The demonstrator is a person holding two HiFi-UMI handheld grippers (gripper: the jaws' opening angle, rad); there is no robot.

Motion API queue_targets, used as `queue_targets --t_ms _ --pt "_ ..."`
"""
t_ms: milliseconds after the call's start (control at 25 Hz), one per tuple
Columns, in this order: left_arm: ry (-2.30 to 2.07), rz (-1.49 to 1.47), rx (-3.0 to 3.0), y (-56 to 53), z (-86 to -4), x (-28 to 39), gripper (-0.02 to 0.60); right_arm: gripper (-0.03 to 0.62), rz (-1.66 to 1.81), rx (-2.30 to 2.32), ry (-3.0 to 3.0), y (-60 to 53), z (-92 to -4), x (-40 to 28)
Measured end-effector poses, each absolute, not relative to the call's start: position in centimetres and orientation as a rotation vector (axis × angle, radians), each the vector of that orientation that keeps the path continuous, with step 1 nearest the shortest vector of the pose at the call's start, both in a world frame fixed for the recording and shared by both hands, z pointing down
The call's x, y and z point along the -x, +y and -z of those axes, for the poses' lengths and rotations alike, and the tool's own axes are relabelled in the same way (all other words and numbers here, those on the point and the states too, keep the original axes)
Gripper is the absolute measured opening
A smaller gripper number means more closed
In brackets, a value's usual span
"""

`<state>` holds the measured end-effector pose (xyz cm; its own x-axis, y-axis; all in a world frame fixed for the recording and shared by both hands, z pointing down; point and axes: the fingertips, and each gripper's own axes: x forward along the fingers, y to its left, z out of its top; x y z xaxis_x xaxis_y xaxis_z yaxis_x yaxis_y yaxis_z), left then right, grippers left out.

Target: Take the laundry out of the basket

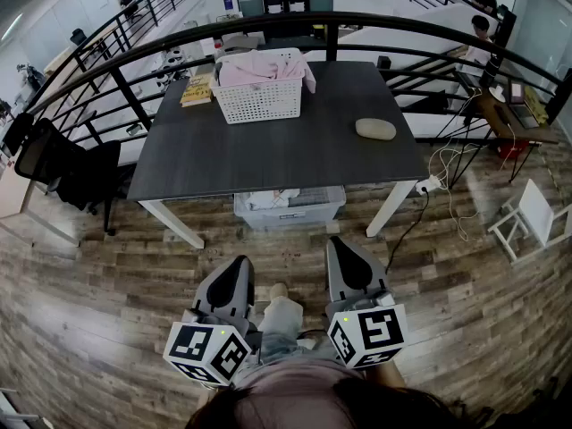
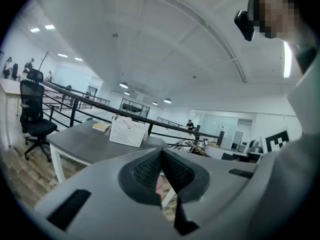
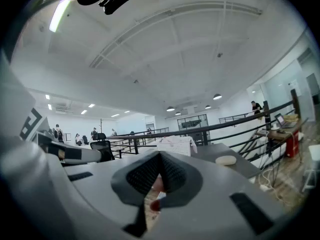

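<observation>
At the table's (image 1: pixel 268 155) far edge, left of centre: white basket (image 1: pixel 259 101), heaped with pink laundry (image 1: pixel 255 65). Nothing lifted out, so I judge the task not yet begun. The person stands back from the near edge. Left gripper (image 1: pixel 238 271) and right gripper (image 1: pixel 343 253) are held low by the body, roughly level, jaws of both closed on nothing.

Next move likely: step in, reach across, open the jaws over the heap, pinch a top fold. Soft cloth may drag its neighbours.

Table dark, mostly bare: yellow book (image 1: pixel 197 90) at far-left corner beside the basket, beige lump (image 1: pixel 375 129) toward the right edge. Bin (image 1: pixel 288 208) underneath. Plank floor (image 1: pixel 107 311), black railing (image 1: pixel 357 21) behind, chair (image 1: pixel 63 164) off left.
</observation>
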<state>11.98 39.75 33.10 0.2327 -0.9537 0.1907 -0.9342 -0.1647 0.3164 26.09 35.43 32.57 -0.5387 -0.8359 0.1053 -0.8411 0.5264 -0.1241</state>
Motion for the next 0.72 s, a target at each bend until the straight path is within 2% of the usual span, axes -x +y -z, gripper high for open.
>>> queue_targets --t_ms 720 --pt "-1.697 0.101 -2.151 26.6 -31.8 -6.4 -0.003 0.014 -0.223 -1.489 -2.701 23.0 -30.5 -20.3"
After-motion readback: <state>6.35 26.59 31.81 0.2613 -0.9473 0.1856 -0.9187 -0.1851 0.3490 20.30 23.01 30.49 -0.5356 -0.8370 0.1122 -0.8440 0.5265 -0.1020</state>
